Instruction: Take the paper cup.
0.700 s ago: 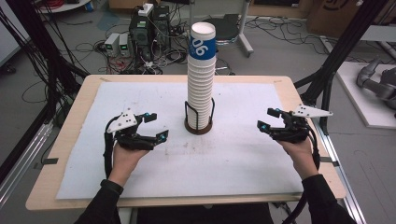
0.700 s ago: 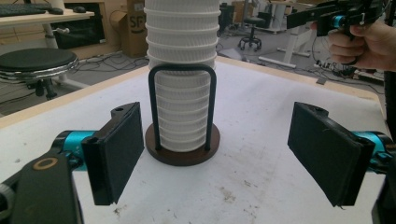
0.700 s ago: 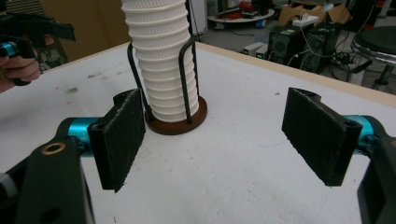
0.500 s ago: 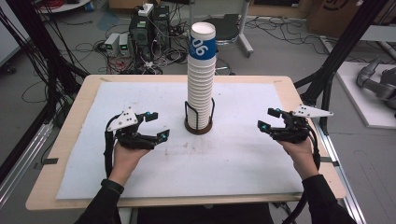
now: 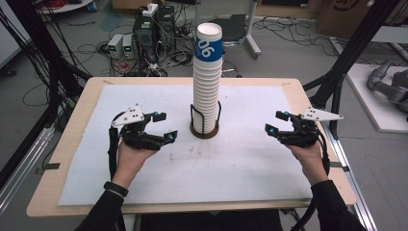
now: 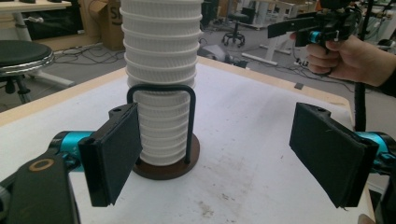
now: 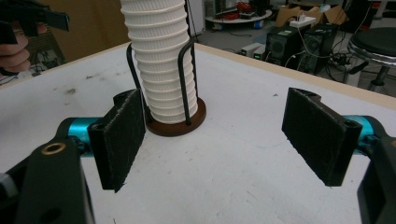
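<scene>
Stack of cups (image 5: 207, 82) is standing upright at mid-table, seated in a wire holder (image 5: 204, 122): round dark brown base, thin black wire loops rising up its sides. Cups are white ribbed paper, rims nested into a ridged column; the top one is wearing a blue band with white print.

Left gripper (image 5: 162, 129) is hovering left of the stack, jaws spread wide, nothing between them. In the left gripper view the pads (image 6: 119, 149) are showing as flat black rectangles with a matte, slightly fuzzy face, on teal metal mounts.

Right gripper (image 5: 275, 124) is hovering right of the stack, well apart from it, jaws likewise spread and empty. Same flat black pads (image 7: 123, 135), rough-textured.

Table (image 5: 72, 144) is pale wood with a white, lightly stained sheet (image 5: 240, 168) covering most of it.
</scene>
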